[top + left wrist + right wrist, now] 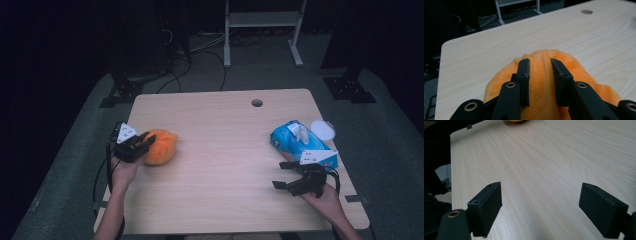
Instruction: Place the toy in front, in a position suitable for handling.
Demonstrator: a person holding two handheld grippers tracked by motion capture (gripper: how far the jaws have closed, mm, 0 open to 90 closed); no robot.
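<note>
An orange soft plush thing [162, 147] lies on the left side of the wooden table [225, 150]. My left gripper [148, 140] comes at it from the left, held in a hand. In the left gripper view the two black jaws pinch a raised fold of the orange plush [576, 71], so the left gripper [540, 66] is shut on it. My right gripper [281, 175] rests near the table's front right, jaws wide apart. In the right gripper view the right gripper [541, 188] has only bare wood between its jaws, and an edge of the orange plush [515, 120] shows at the top.
A blue tissue pack [300, 142] lies just behind the right gripper, with a round white lid [322, 129] beside it. A cable hole [257, 103] sits near the table's far edge. A white frame [262, 20] and black stands are on the floor beyond.
</note>
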